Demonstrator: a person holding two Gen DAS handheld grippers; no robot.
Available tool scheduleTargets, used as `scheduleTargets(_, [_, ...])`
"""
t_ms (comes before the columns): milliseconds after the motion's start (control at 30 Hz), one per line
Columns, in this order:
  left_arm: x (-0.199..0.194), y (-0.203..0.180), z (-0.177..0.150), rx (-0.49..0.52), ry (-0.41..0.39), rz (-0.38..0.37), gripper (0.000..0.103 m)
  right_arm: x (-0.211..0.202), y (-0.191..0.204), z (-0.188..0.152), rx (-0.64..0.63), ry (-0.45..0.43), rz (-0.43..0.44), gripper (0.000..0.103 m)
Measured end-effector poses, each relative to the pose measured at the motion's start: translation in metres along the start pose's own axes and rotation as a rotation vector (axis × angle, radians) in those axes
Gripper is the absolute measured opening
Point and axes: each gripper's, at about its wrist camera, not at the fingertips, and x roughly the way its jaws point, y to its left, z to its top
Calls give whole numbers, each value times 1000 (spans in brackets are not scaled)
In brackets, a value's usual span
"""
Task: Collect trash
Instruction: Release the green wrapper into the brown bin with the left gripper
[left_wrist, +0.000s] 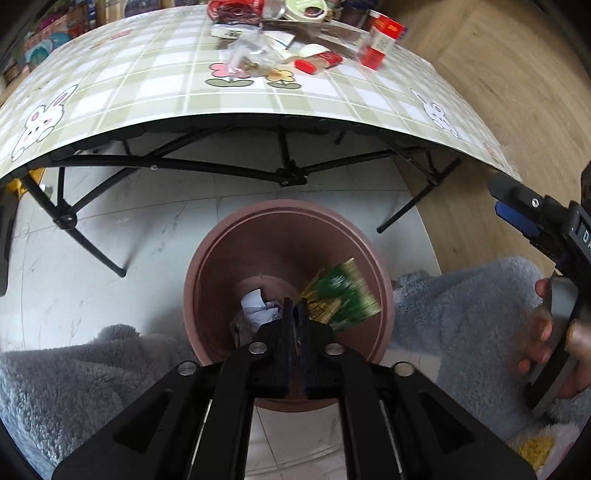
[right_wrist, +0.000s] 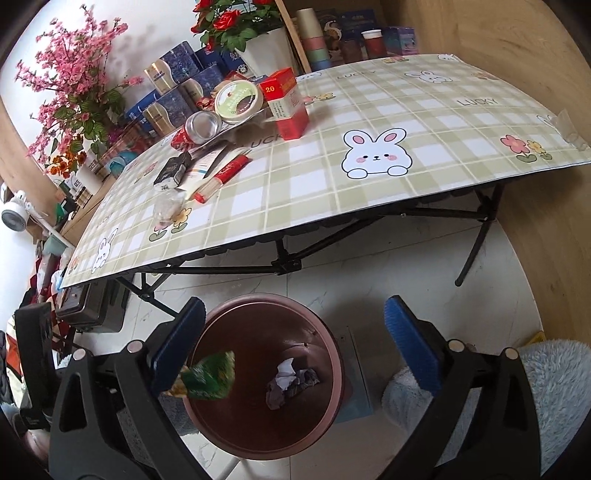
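Observation:
A brown round bin (left_wrist: 207, 266) stands on the floor in front of the table; it also shows in the right wrist view (right_wrist: 325, 332). Crumpled paper (left_wrist: 255, 306) lies at its bottom, also in the right wrist view (right_wrist: 291, 380). A green snack wrapper (left_wrist: 343, 295) is inside the bin's mouth, blurred; it also shows by the left blue pad (right_wrist: 207, 376). My left gripper (left_wrist: 294, 306) is shut and empty above the bin. My right gripper (right_wrist: 291, 332) is open and empty over the bin. More trash lies on the table (right_wrist: 369, 110): a clear wrapper (right_wrist: 168, 208), a red stick pack (right_wrist: 221, 177), a red box (right_wrist: 286, 103).
The folding table has black legs (right_wrist: 476, 243) on white tiles. A can (right_wrist: 197, 129), a round lid (right_wrist: 238, 98), boxes and flowers (right_wrist: 229, 22) crowd its far side. Grey fluffy fabric (left_wrist: 74, 387) lies both sides of the bin. A dark box (right_wrist: 92, 306) sits under the table.

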Motion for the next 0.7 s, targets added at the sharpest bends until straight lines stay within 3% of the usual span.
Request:
scheduleTargets(33, [-1,0,0,0,-7,2,29,1,0,0,2,2,1,96])
scheduleTargets(67, [-3,2,0,-6,-26,2,51,1,0,-1,4,6,1,96])
scheduleTargets(100, [-8,4,-1,-15,-55,8,63,2,0,-1,6,8,1,96])
scheduleTargets(167, [-13,9,0,-40,-88,12,67,3,0,-1,5,10,0,96])
scheduleTargets(367, [-34,34,2,-173,-184,12,92,3,-1,-1,7,12,-8,96])
scheduleTargets(700, [-82,67,13,-360,-373,51,97,-5,0,13,-35,-35,-50,97])
